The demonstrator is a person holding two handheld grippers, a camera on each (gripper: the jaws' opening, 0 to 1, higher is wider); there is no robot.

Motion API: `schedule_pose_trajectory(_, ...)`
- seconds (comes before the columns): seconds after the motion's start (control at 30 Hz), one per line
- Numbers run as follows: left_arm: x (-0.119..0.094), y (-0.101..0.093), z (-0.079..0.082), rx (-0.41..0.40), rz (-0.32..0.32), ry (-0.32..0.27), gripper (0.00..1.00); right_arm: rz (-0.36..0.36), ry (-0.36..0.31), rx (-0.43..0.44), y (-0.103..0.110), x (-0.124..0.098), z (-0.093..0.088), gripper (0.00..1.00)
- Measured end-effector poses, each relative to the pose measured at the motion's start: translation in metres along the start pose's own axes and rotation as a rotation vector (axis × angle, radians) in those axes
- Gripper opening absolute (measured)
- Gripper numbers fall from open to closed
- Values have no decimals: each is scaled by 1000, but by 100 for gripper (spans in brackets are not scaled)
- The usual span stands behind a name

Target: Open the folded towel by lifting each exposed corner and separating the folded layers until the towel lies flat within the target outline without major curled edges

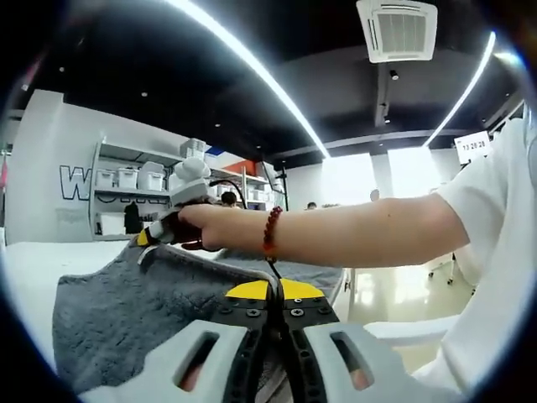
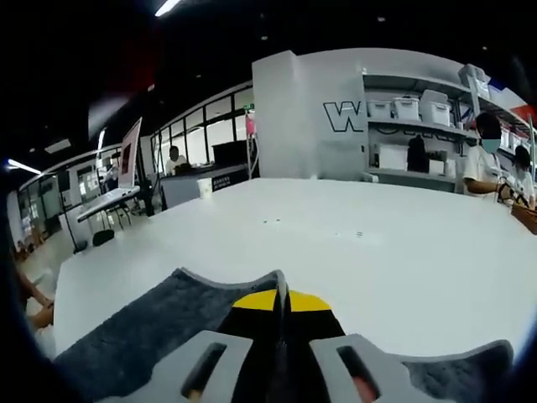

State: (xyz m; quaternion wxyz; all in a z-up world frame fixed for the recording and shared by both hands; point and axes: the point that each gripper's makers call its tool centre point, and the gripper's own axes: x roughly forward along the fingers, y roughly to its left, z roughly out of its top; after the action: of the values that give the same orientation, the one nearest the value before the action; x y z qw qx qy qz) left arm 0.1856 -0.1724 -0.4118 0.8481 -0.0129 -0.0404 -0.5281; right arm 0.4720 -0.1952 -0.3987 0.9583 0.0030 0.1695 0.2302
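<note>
The grey towel is held up off the white table, its upper edge stretched between both grippers. In the left gripper view, my left gripper has its yellow-tipped jaws shut on the near corner of that edge. The right gripper, held in a hand, pinches the far corner. In the right gripper view, my right gripper is shut on the towel edge. Grey cloth hangs down on both sides of the jaws, above the white table.
The person's forearm and white sleeve cross the left gripper view from the right. Shelves with white bins stand beyond the table. Several people are at the back. An open laptop rests on a side desk.
</note>
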Motion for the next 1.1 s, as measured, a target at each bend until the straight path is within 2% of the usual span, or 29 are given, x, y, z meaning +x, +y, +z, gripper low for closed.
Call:
schedule_pose_trajectory(0.2,-5,-1,5,-3,1,-22,2,4,-3,-14,2,4,6,0)
schedule_pose_trajectory(0.37,-1,8,6,4,5,-25,2,5,-3,-17,0,8,14,0)
schedule_pose_trajectory(0.4,-5,2,7,4,5,-27,2,5,-4,-16,0,8,14,0)
schedule_pose_trajectory(0.5,-10,1,12,-8,6,-51,2,7,-4,-25,4,6,14,0)
schedule_pose_trajectory(1.1,-26,6,18,18,17,-47,1,19,-7,-8,15,9,13,0)
